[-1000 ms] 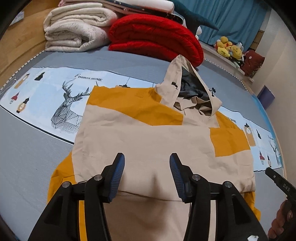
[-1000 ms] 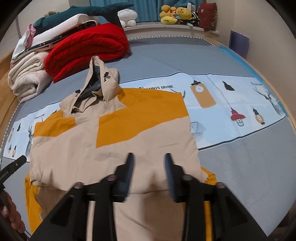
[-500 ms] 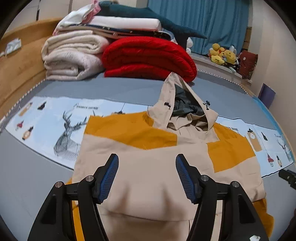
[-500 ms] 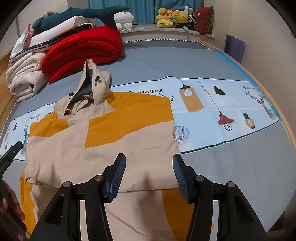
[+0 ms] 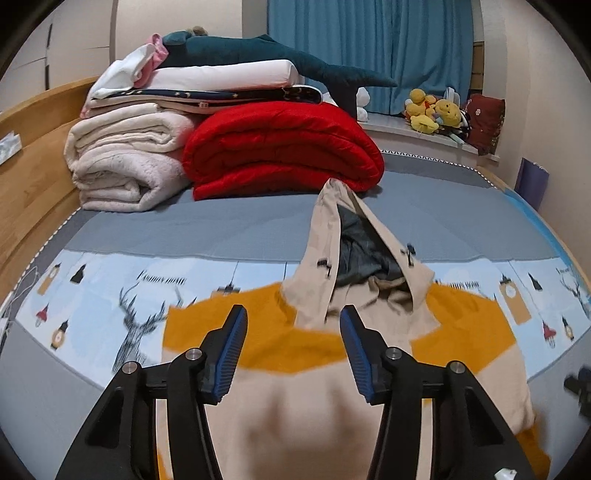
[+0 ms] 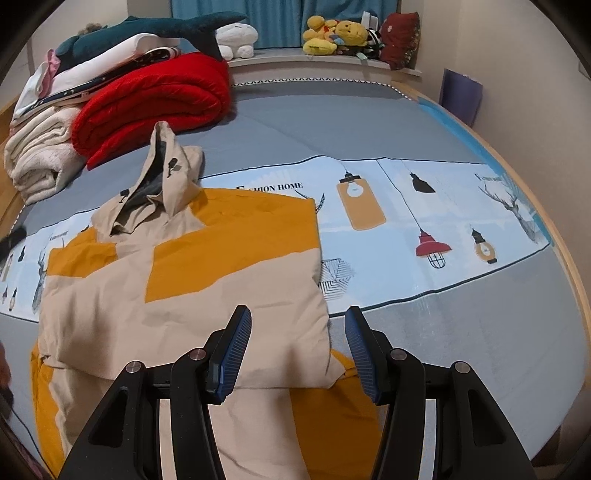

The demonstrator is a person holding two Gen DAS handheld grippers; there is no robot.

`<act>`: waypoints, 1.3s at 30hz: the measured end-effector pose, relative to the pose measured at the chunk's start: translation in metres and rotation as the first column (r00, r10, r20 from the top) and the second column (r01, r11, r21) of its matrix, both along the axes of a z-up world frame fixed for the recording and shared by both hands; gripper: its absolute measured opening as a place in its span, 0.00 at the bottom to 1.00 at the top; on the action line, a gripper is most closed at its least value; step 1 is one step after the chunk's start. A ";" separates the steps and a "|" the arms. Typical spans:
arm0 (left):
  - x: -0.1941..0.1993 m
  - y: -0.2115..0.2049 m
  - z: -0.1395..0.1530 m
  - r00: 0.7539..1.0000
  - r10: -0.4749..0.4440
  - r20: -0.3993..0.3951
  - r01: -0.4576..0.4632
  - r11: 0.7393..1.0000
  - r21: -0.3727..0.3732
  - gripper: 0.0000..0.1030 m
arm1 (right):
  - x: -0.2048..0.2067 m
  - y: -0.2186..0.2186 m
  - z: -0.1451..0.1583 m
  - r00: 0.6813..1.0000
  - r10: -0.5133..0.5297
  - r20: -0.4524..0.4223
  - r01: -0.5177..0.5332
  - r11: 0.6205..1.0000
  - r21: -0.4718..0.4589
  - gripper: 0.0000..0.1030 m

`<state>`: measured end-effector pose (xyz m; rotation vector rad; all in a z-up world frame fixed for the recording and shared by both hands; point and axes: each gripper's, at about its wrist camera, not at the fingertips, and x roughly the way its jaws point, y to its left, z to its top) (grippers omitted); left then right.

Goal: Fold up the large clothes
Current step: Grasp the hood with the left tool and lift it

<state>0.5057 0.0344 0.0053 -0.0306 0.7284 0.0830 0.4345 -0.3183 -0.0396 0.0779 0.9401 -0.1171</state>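
A beige and orange hooded jacket lies flat on the bed, its lower part folded up over the body and its hood pointing at the bedding pile. My left gripper hovers above the jacket's chest; its jaws are closing with nothing between them. In the right wrist view the jacket fills the left half. My right gripper stands open over the folded jacket's right edge, holding nothing. The other gripper shows as a dark blur at the right edge of the left wrist view.
A red quilt, rolled white blankets and a teal shark plush are stacked at the head of the bed. Plush toys sit on the sill. A wooden bed frame runs along the left. The patterned sheet extends right.
Both grippers lifted off the jacket's folded lower part. The left one rose and tilted up toward the hood, widening then narrowing. The right one shifted right and opened wider.
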 end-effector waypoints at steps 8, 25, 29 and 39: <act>0.104 0.000 -0.002 0.996 -0.013 -0.086 0.012 1.000 -0.019 0.45 | 0.018 -0.005 -0.011 1.000 -0.005 -0.023 0.005 1.000 0.005 0.53; 0.318 -0.032 -0.081 0.953 -0.076 -0.294 0.053 0.995 -0.085 0.59 | 0.051 -0.015 -0.049 0.992 -0.027 -0.120 0.020 0.998 -0.061 0.49; 0.350 -0.045 -0.093 0.950 -0.052 -0.308 0.041 0.998 -0.045 0.59 | 0.057 -0.021 -0.061 0.988 -0.044 -0.151 0.033 0.997 -0.071 0.49; 0.357 -0.043 -0.111 0.944 -0.005 -0.330 0.026 0.998 0.059 0.03 | 0.061 -0.024 -0.063 0.986 -0.047 -0.160 0.035 0.996 -0.079 0.49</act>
